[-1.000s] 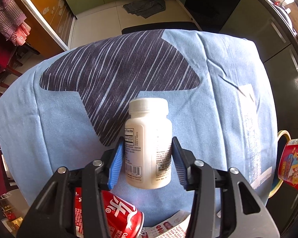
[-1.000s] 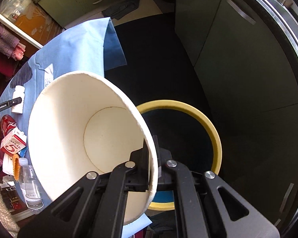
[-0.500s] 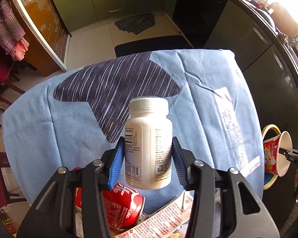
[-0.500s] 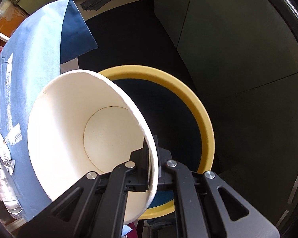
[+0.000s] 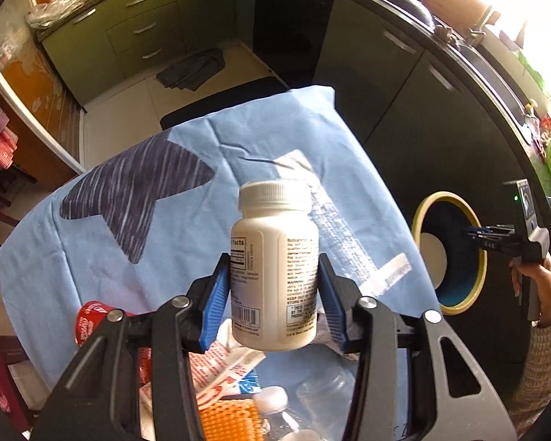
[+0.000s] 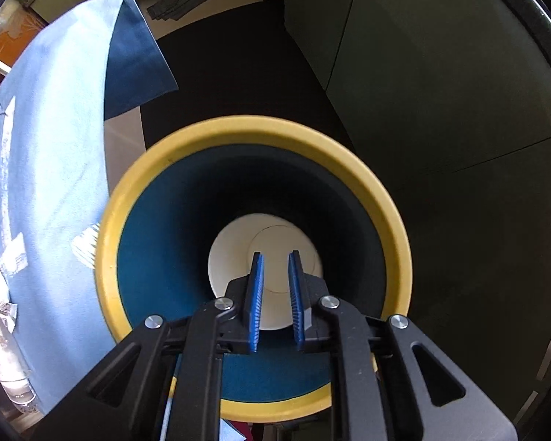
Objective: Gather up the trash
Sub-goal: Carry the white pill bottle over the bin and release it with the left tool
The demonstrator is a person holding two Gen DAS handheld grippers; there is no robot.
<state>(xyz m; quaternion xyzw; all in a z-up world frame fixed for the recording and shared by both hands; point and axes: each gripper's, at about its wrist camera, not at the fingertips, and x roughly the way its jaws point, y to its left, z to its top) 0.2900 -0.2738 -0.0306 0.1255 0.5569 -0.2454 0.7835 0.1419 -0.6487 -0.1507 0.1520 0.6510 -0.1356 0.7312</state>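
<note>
Above the yellow-rimmed bin (image 6: 253, 136) beside the worktop (image 5: 275, 147), the right hand-held gripper (image 6: 276, 294) has just parted its jaws, empty, the paper cup (image 6: 235, 257) lying inside, while the left hand-held gripper (image 5: 273, 294) clamps the white pill bottle (image 5: 275, 257), apparently bound there next.

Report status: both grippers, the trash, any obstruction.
Left gripper shut on white bottle. Right gripper just opened, empty, above bin. Paper cup inside bin. Nothing blocking.
</note>
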